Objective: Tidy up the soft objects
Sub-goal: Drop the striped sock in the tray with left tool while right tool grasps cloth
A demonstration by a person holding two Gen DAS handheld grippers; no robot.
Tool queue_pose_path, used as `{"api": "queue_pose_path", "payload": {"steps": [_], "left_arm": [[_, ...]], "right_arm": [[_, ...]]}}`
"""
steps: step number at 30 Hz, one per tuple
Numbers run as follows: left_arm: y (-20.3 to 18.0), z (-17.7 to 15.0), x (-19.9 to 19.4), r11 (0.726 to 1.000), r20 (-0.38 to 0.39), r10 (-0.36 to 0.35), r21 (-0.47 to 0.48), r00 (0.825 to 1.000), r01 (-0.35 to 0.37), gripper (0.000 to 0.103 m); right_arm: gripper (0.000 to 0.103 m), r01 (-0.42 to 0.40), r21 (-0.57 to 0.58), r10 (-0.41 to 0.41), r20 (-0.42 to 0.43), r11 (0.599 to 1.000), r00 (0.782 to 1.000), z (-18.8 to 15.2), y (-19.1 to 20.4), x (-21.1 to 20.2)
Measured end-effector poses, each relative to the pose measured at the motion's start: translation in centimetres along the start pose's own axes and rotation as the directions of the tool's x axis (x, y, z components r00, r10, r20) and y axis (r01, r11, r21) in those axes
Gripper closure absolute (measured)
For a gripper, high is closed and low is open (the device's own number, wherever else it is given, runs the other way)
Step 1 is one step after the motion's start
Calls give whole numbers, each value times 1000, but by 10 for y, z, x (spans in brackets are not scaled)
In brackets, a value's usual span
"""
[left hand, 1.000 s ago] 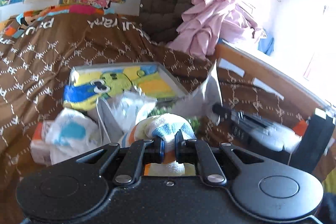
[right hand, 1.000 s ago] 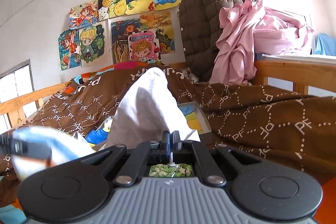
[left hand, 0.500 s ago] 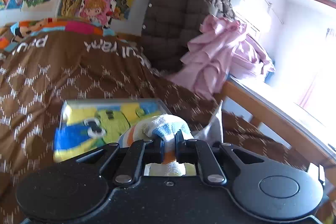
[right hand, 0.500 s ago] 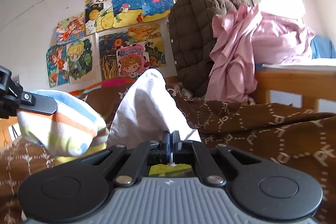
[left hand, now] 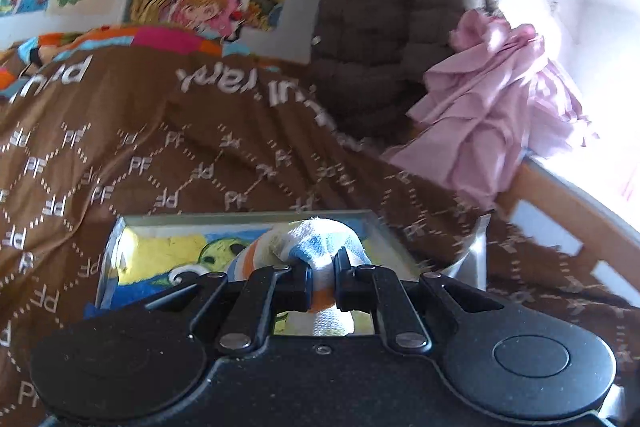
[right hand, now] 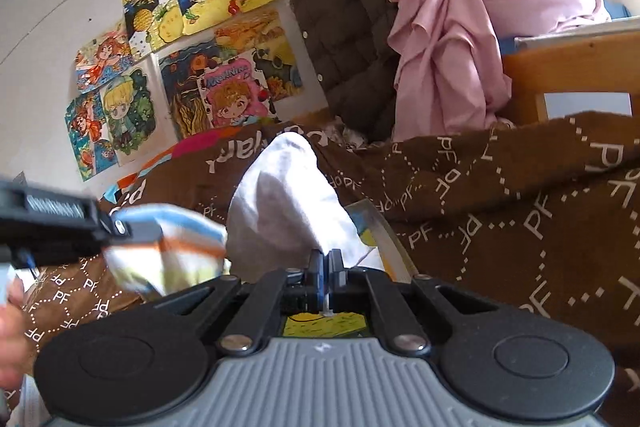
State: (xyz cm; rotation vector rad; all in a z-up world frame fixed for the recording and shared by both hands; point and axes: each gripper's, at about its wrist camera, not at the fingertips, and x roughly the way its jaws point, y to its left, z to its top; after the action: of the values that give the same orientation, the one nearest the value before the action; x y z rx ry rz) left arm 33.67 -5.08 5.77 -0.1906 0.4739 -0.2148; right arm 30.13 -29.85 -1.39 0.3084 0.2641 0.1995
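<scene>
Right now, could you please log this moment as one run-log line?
left gripper: shut on striped sock | right gripper: shut on white cloth | both above tray on brown blanket

The left gripper [left hand: 322, 269] was clamped on a striped sock [left hand: 316, 247], its two black fingers [left hand: 299, 283] pinching the bunched cloth between them and pointing forward and a little downward. The right gripper [right hand: 325, 269] was closed nearly flat on the edge of a white sock [right hand: 284, 203], which stood up in a peak above the tips. In the right wrist view the left gripper [right hand: 116, 227] reached in from the left edge, blurred, and part of a hand [right hand: 10, 339] showed at the lower left.
</scene>
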Motion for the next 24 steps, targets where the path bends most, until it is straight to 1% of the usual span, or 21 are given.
{"api": "queue_pose_path", "payload": {"steps": [2,7,13,15,16,21,22,23,24], "left_arm": [[6,-10,10,1000,-15,17,-15,1000,-17,92],[16,-28,30,998,-71,32,-45,997,-35,92],[21,-44,39,998,-116,43,-42,992,-48,89],[22,-46,40,997,-135,52,-53,989,-60,88],[23,-47,41,996,-145,57,-58,988,-66,87],[24,-51,34,995,-141,65,-65,988,-75,82],[24,-52,31,995,-139,66,-66,988,-76,77],[24,-52,28,995,-135,67,-69,989,-77,71],[24,-53,25,995,-129,66,-72,989,-76,68]], "right_arm": [[101,13,-9,-13,-4,1000,1000,-3,1,2],[100,30,-15,-31,-58,999,998,-7,4,12],[100,41,-41,-45,-85,998,995,-9,11,14],[98,47,-46,-51,-98,998,994,-10,12,16],[96,47,-48,-52,-102,998,993,-10,13,16],[93,44,-42,-49,-107,998,993,-10,12,15],[93,45,-38,-49,-110,998,993,-10,12,14],[90,45,-36,-49,-113,998,992,-9,12,14],[88,45,-35,-49,-115,998,992,-7,12,14]]}}
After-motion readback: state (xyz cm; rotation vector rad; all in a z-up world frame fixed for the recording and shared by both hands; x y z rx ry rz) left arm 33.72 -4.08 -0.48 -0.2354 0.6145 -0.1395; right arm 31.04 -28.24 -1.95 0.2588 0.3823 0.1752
